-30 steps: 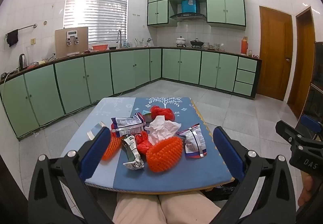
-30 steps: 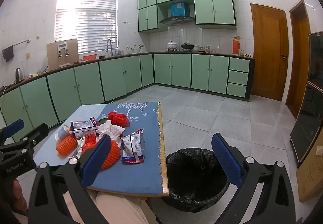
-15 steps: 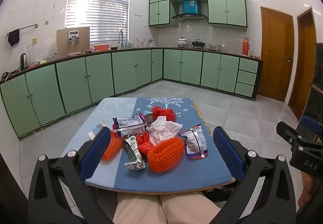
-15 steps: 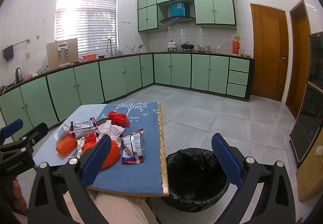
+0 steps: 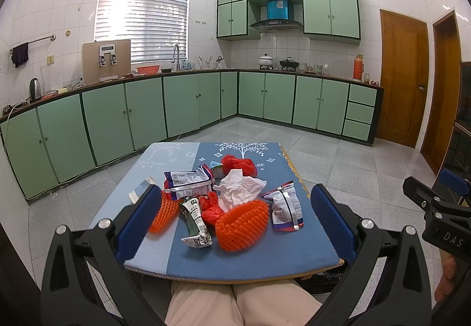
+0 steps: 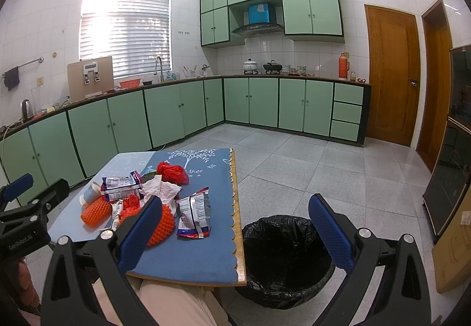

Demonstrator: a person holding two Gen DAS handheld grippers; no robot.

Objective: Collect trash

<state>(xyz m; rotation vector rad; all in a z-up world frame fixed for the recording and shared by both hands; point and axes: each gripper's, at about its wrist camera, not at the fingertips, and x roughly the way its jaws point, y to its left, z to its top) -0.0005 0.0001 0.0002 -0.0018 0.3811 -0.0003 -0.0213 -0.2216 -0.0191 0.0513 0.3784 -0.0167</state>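
Note:
A pile of trash lies on the small blue-covered table [image 5: 259, 258]: two orange foam fruit nets [image 5: 243, 224] [image 5: 163, 214], a crumpled white tissue [image 5: 240, 189], red plastic bags [image 5: 238, 164], silver snack wrappers [image 5: 284, 205] [image 5: 188, 180] and a green-white carton [image 5: 195, 223]. My left gripper [image 5: 235, 220] is open and empty, held before the table's near edge. My right gripper [image 6: 235, 230] is open and empty, above the table's right edge. A black-lined trash bin [image 6: 284, 255] stands on the floor right of the table [image 6: 206, 264].
The person's knees [image 5: 235, 305] are under the table's near edge. Green kitchen cabinets [image 5: 176, 108] run along the left and back walls. Wooden doors [image 6: 391, 76] are at the right. A dark cabinet [image 6: 453, 179] and a cardboard box [image 6: 454, 249] stand at the far right. Tiled floor surrounds the table.
The left wrist view has shifted slightly to the left and forward. The right gripper has stayed still. Both grippers remain open.

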